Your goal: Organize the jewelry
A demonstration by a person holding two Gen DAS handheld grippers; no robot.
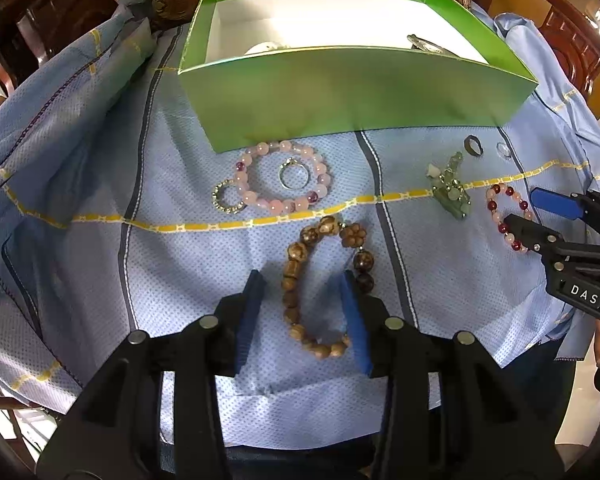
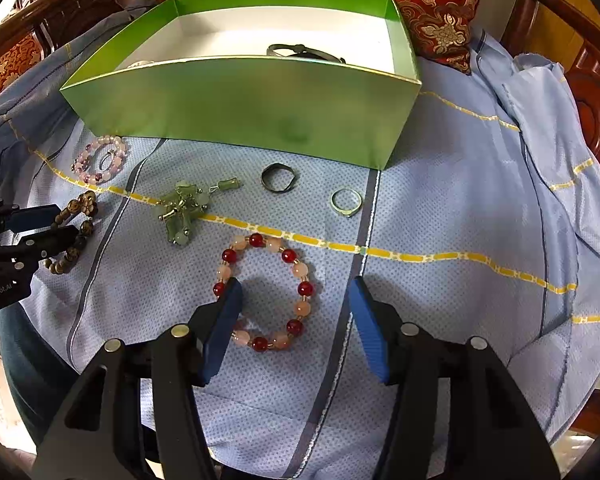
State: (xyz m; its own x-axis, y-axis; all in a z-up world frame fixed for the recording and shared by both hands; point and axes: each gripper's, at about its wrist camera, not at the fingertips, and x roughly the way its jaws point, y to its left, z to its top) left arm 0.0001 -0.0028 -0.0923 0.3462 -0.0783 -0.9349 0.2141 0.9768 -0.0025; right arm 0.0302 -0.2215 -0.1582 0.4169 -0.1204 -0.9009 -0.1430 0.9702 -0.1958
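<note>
Lying flat on a blue cloth point(image 1: 100, 208) with yellow stripes, the wooden bracelet point(image 1: 320, 284) forms a long oval whose long axis runs from the left claw point(image 1: 302, 312) away toward the green box point(image 1: 352, 92), its flower-shaped bead at the far end. The left claw hangs over it with its blue pads apart, one on each side of the near half of the loop; whether the right-hand pad touches the dark beads beside it I cannot tell. To the right, the red and pink bracelet point(image 2: 266, 292) lies as a rounder loop, slightly longer toward the box. The right claw point(image 2: 296, 312) stands apart above it, its left pad over the loop's left edge, its right pad well clear of the beads. Between the two bracelets lies a green pendant point(image 2: 182, 212), its long axis slanting across a yellow stripe. Near the box front sit a dark ring point(image 2: 278, 178), a silver ring point(image 2: 346, 202) and a pale pink bracelet point(image 1: 284, 178) with a small ring point(image 1: 294, 174) inside it. The box is open-topped, with a metal bangle point(image 2: 304, 53) inside.
</note>
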